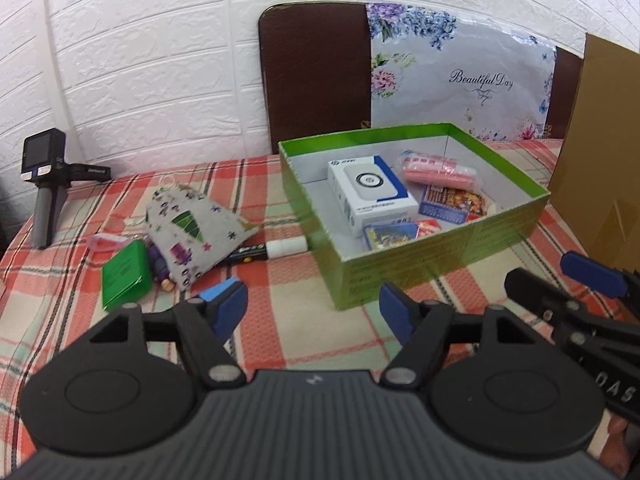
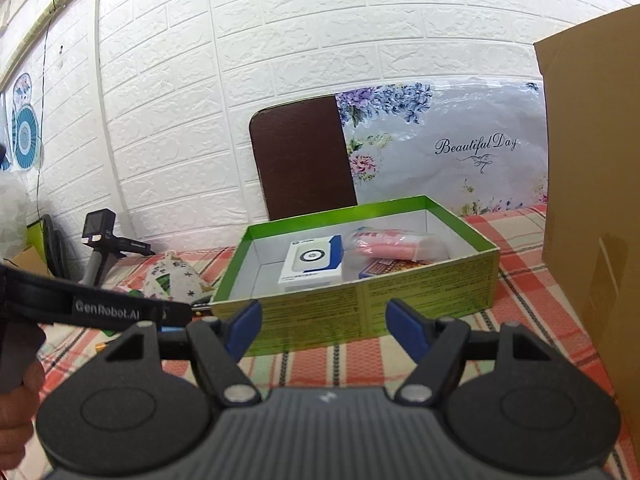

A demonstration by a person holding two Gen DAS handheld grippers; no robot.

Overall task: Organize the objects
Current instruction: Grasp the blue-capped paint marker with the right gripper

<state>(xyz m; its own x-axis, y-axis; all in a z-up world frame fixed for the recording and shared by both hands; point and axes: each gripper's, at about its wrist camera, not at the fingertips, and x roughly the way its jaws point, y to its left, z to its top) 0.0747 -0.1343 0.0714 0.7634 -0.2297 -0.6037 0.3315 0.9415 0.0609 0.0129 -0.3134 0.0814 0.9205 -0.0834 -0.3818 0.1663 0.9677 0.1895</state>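
Observation:
A green open box (image 1: pixel 440 256) (image 2: pixel 360 304) stands on the plaid cloth. It holds a white and blue carton (image 1: pixel 370 196) (image 2: pixel 314 264), a pink packet (image 1: pixel 438 170) (image 2: pixel 394 246) and card packs (image 1: pixel 454 202). Left of it lie a patterned cloth pouch (image 1: pixel 188 226) (image 2: pixel 172 276), a green booklet (image 1: pixel 126 274), a small purple figure (image 1: pixel 160 266), a marker pen (image 1: pixel 268 250) and a pink clip (image 1: pixel 105 242). My left gripper (image 1: pixel 312 310) is open and empty, in front of the box's near left corner. My right gripper (image 2: pixel 324 328) is open and empty, facing the box's front wall.
A small camera on a grip stand (image 1: pixel 46 184) (image 2: pixel 100 248) stands at the far left. A cardboard box (image 1: pixel 600 152) (image 2: pixel 596 220) rises on the right. A brown board with a floral sheet (image 1: pixel 440 76) leans on the white brick wall behind.

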